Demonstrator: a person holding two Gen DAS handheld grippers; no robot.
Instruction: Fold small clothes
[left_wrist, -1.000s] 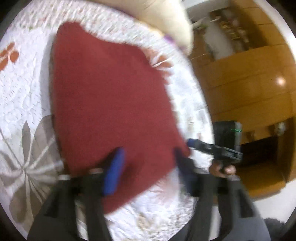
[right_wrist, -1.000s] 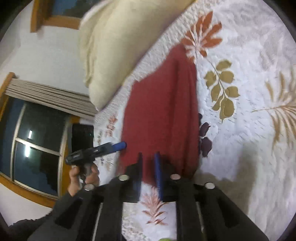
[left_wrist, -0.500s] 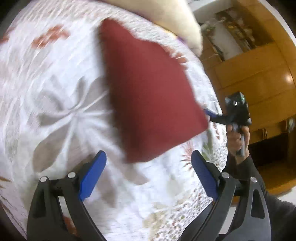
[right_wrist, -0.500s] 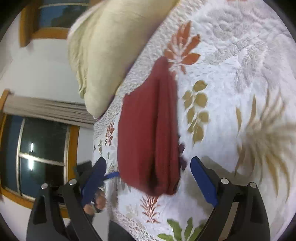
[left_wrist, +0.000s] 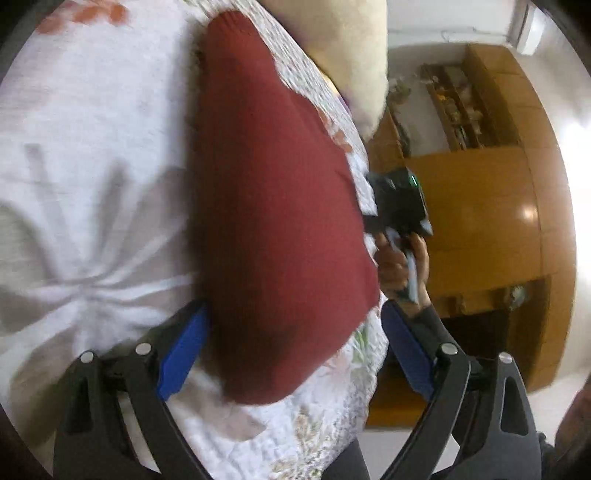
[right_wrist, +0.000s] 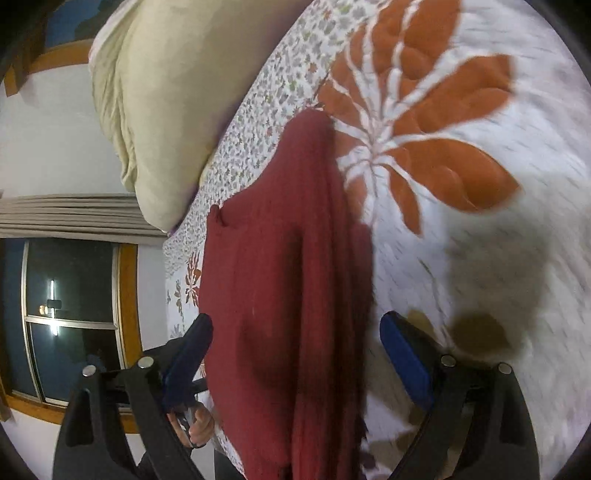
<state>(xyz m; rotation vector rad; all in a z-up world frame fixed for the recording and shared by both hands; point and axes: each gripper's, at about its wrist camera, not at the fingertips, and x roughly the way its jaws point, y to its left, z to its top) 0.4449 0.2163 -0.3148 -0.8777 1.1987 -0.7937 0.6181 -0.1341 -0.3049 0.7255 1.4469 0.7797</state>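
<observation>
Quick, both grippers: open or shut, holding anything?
Left gripper: open, holding nothing; the red garment lies between its fingers.
Right gripper: open, holding nothing; it straddles the same garment.

Bedspread (right_wrist: 498, 206) lies bare on the red cloth's (right_wrist: 280, 295) far side: free passage. A cream pillow (right_wrist: 166, 92) blocks the head end, just beside the cloth. A wooden cabinet (left_wrist: 480, 221) stands beyond the bed's edge.
</observation>
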